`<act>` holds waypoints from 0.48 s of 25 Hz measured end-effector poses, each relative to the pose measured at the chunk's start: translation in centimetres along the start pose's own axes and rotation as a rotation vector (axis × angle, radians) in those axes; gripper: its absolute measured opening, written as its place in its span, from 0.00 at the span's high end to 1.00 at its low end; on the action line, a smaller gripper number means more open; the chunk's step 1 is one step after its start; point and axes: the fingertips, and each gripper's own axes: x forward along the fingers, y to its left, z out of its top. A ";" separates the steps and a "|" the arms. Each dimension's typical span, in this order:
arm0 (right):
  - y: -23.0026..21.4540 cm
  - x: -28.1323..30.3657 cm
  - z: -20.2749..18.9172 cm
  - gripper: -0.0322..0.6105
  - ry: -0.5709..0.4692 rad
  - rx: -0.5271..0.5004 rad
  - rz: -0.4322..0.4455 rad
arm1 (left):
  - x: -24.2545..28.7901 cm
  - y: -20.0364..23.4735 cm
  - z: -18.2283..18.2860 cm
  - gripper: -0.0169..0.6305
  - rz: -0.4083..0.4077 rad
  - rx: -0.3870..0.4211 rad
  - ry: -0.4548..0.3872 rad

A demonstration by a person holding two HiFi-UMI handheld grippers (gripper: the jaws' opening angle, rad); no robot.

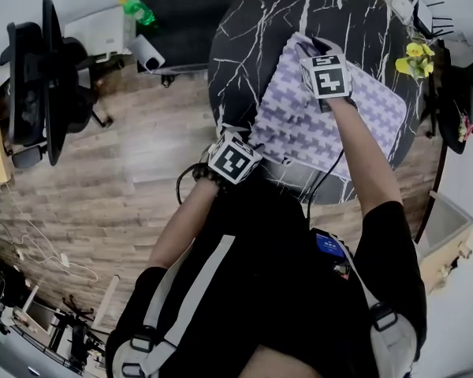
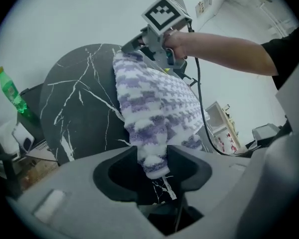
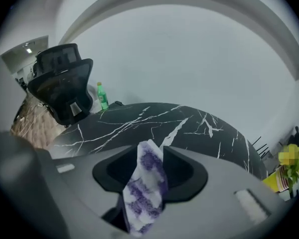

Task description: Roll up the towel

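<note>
Purple-and-white towel (image 1: 331,124) lies spread on the black marble table (image 1: 252,38) in the head view, with the left gripper (image 1: 251,142) at its near corner and the right gripper (image 1: 304,46) at a far corner. In the left gripper view, narrow jaws pinch a towel corner, and the cloth stretches away to the right gripper. In the right gripper view, the jaws clamp another corner above the table.

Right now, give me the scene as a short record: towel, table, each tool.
towel: purple-and-white check, unrolled, over the table
table: round, black with white veins
left tool: jaws closed on the towel's near corner
right tool: jaws closed on the towel's far corner
task state: rolling not yet begun
</note>
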 end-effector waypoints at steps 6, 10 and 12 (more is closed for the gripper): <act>-0.9 2.1 -0.5 0.73 0.045 0.000 -0.037 | 0.8 0.0 -0.8 0.67 -0.015 0.038 0.060; -1.5 3.3 -0.9 0.74 0.054 -0.007 -0.030 | 1.0 -0.7 -0.6 0.67 -0.008 0.036 0.056; -1.5 3.7 -1.2 0.74 0.060 -0.011 -0.022 | 1.0 -1.1 -0.6 0.68 0.008 0.024 0.049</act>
